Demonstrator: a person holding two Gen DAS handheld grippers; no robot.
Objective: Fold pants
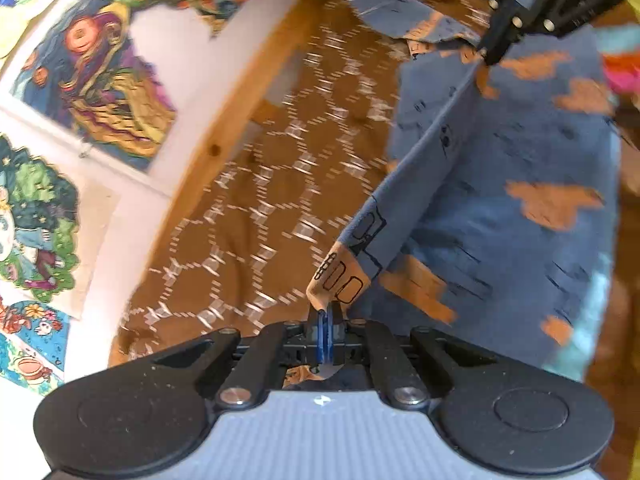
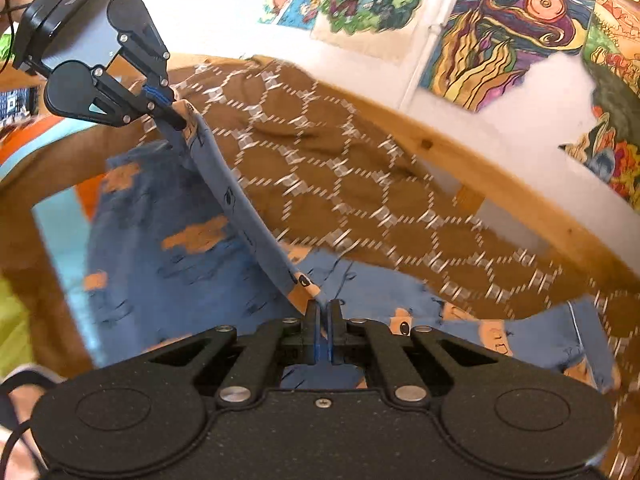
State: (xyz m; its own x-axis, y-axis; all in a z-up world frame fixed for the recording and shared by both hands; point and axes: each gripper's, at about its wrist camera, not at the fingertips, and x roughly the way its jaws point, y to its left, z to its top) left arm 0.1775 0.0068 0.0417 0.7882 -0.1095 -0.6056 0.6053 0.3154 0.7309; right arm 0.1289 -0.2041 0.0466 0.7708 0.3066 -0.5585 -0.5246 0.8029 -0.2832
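Note:
The pants [image 1: 500,184] are blue with orange patches and black drawn shapes. They hang lifted over a brown patterned bedspread [image 1: 280,168]. My left gripper [image 1: 325,312] is shut on one corner of the pants' top edge. My right gripper [image 1: 490,54] is shut on the other corner at the upper right of the left wrist view. The edge is stretched taut between them. In the right wrist view my right gripper [image 2: 324,306] pinches the pants [image 2: 168,248], and the left gripper [image 2: 176,118] holds the far corner at upper left. A lower part of the pants [image 2: 520,332] lies on the bedspread [image 2: 340,168].
A wooden bed rail [image 1: 224,128] runs along the far side of the bedspread, also seen in the right wrist view [image 2: 480,164]. Behind it is a white wall with colourful posters [image 1: 96,80]. Bright orange and turquoise fabric [image 2: 56,208] lies beyond the pants.

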